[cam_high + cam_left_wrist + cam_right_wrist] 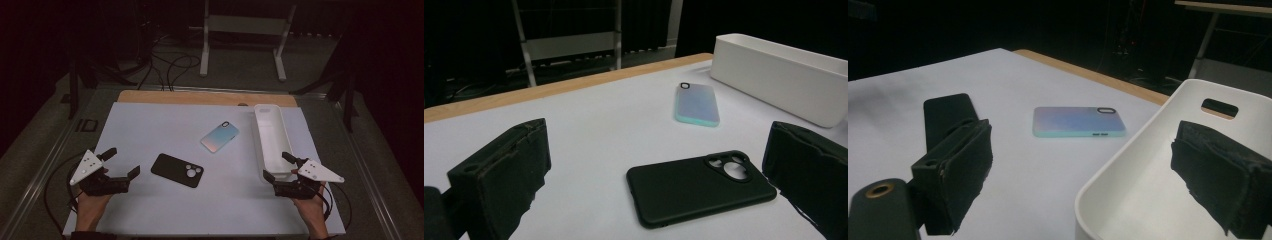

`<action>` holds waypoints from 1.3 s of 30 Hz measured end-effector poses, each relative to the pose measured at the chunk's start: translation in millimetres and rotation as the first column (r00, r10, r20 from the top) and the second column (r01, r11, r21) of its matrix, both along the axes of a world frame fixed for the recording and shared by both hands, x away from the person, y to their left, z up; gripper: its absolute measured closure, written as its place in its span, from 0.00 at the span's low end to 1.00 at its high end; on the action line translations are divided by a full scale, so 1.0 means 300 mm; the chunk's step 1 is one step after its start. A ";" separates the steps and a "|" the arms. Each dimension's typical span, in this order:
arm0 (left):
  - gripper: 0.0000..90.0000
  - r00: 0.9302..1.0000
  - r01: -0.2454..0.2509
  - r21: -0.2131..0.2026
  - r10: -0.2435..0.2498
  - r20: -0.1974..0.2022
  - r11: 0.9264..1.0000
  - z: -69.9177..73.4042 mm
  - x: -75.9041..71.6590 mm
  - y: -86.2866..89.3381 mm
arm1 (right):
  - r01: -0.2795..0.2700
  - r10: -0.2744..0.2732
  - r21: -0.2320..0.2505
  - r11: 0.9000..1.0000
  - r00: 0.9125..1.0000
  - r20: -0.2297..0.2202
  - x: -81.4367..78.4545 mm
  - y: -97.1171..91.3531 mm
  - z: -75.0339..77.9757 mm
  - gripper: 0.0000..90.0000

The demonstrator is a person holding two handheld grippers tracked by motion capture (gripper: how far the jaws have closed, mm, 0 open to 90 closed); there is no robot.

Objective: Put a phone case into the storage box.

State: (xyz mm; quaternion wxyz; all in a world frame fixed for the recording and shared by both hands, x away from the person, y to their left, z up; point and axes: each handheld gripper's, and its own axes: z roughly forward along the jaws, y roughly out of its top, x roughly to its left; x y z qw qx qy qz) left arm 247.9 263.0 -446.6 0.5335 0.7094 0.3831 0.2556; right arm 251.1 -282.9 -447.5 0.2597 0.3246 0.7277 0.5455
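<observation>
A black phone case lies camera-cutout side up on the white mat, left of centre. A pastel blue-pink phone case lies farther back, near the middle. A long white bin stands along the right side. My left gripper is open and holds nothing, with the black case just ahead of its jaws. My right gripper is open at the bin's near end, one jaw over the bin's inside and the other outside its left wall.
The white mat covers a wooden table whose back edge shows beyond it. A white metal stand and cables are on the floor behind. Metal rails run along both table sides.
</observation>
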 end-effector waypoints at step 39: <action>0.00 0.999 0.016 0.041 -0.014 -0.041 0.999 0.067 0.086 -0.156 | 0.035 -0.035 0.001 0.999 0.999 -0.012 0.016 0.030 0.009 0.08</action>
